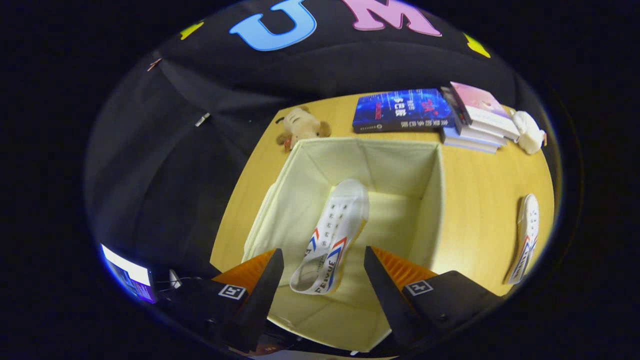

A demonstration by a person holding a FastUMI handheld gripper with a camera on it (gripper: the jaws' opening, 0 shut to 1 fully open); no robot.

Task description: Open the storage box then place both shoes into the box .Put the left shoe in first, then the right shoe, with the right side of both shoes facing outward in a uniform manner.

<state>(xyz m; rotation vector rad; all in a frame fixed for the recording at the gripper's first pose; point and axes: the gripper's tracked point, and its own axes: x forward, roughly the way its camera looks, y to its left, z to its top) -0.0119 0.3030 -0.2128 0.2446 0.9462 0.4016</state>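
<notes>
A: Quick status — where's your gripper [322, 260]?

B: You're hovering over the open storage box [435, 200], fingers spread wide, nothing pressed between them. One white shoe [332, 232] lies inside the box, just ahead of and between the fingers, toe toward the far wall, heel opening nearest you. It looks released — neither finger touches it.

A: And the other shoe [525, 237]?

B: On the tabletop [475, 200], out near its right edge, well apart from the box, lying on its side. By the task order that's likely the right shoe, though you can't confirm which foot from here.

A: How does it handle?

B: Judging by the look — canvas upper, rubber sole, so light. The upper is soft and will collapse under a pinch; the sole is stiffer and grippy. Nothing fragile. The box is fabric too, walls soft, so don't shove a shoe against them.

A: Where do you grab?

B: Take the heel collar or across the sides at the lace area, one finger on each side, so the sole gives you something firm to close on. Avoid the toe cap — rounded, probably slips.

A: Clutter?

B: Books [475, 120] stacked along the far edge, a plush toy [302, 127] behind the box, a white soft thing [529, 131] at the far right corner. All clear of your path.
</notes>
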